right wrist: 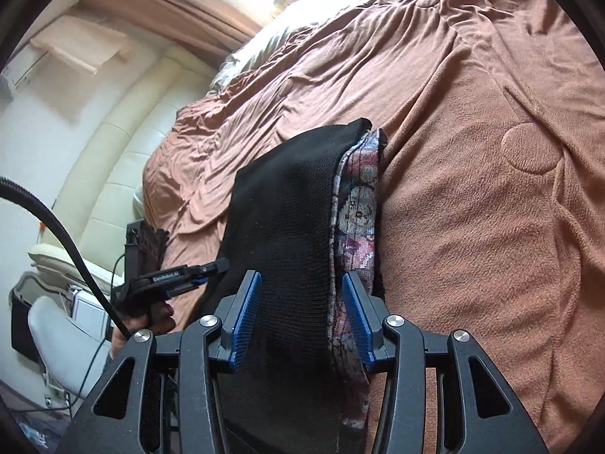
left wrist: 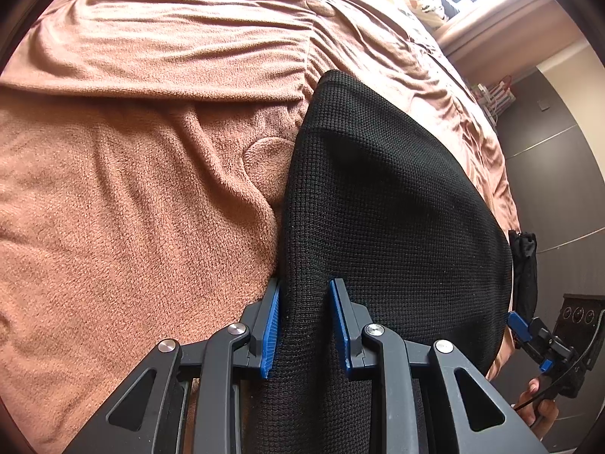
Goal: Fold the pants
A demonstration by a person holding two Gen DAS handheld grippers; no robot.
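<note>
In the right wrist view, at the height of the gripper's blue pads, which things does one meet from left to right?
Left gripper in the person's hand → right gripper's left blue pad → black knit pants → floral patterned fabric edge → right blue pad → brown fleece blanket.

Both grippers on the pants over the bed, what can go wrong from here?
1. The left gripper has black pants between jaws that look partly open; fabric may slip out.
2. The right gripper spans a black layer and a floral layer; one may slide free, skewing the fold on the brown blanket.
</note>
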